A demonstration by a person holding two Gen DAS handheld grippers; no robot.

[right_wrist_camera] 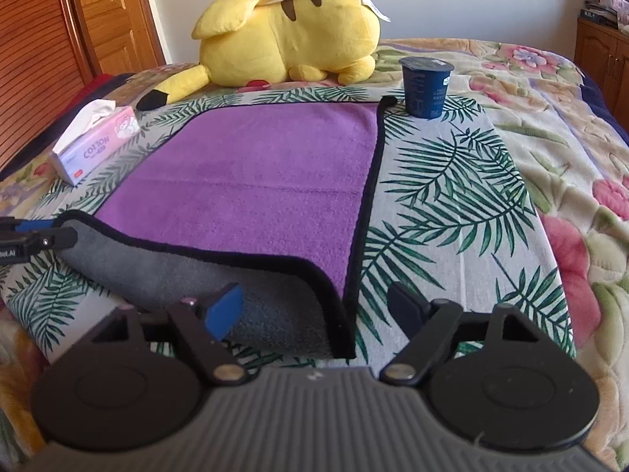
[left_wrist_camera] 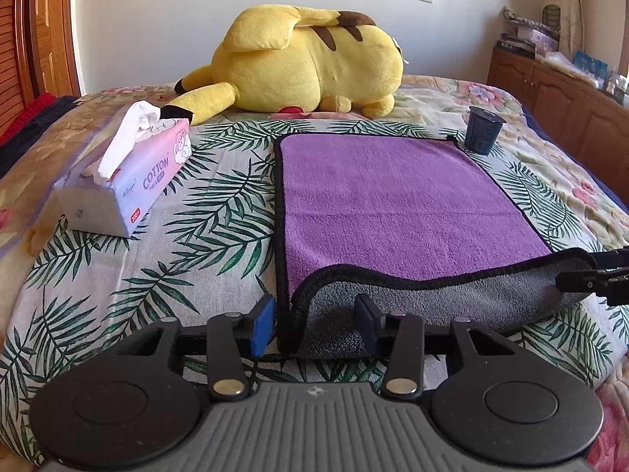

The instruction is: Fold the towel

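Note:
A purple towel [left_wrist_camera: 385,200] with black trim and a grey underside lies on the leaf-print cloth on the bed; it also shows in the right wrist view [right_wrist_camera: 255,181]. Its near edge is turned over, showing a grey strip [left_wrist_camera: 452,303] [right_wrist_camera: 157,271]. My left gripper [left_wrist_camera: 314,322] is open, its jaws straddling the near left corner of the towel. My right gripper [right_wrist_camera: 318,310] is open, its jaws straddling the near right corner. Each gripper's tip shows at the edge of the other's view, the right one [left_wrist_camera: 589,281] and the left one [right_wrist_camera: 35,238].
A yellow plush toy [left_wrist_camera: 306,59] lies behind the towel. A tissue box [left_wrist_camera: 125,185] stands to the left. A dark blue cup [left_wrist_camera: 481,129] [right_wrist_camera: 426,86] stands at the towel's far right corner. A wooden cabinet [left_wrist_camera: 558,94] is at the right.

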